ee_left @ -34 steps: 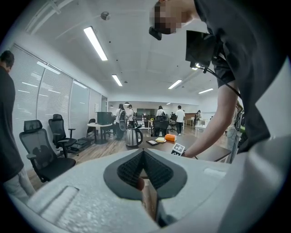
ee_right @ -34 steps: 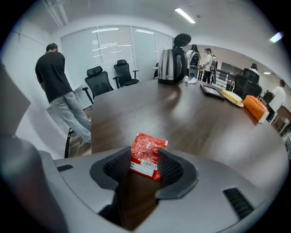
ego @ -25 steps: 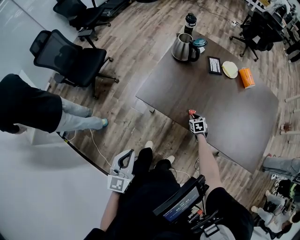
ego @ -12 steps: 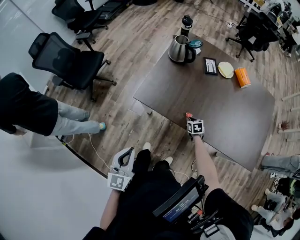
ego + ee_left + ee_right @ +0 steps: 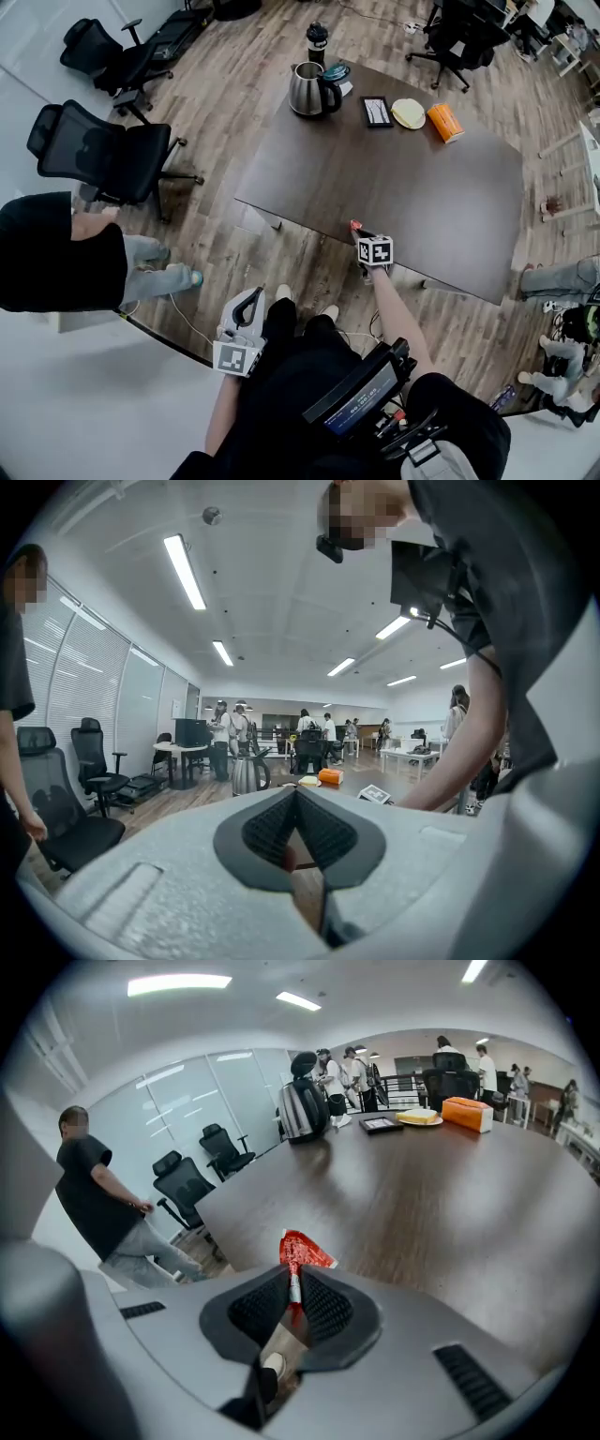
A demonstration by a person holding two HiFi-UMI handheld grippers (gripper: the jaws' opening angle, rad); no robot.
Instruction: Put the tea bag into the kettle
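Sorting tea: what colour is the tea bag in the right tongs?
Red tea bag, clearest in the right gripper view.

One table (image 5: 422,206) carries one kettle (image 5: 312,89), one bottle (image 5: 317,37), one tray (image 5: 377,111), one plate (image 5: 408,113) and one orange box (image 5: 443,122), all far ahead of the two grippers: left gripper (image 5: 296,797), right gripper (image 5: 293,1283). One tea bag (image 5: 305,1251). Two chairs (image 5: 98,150) stand left of them.

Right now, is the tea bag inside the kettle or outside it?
Outside. The right gripper holds the tea bag at the table edge, far from the kettle.
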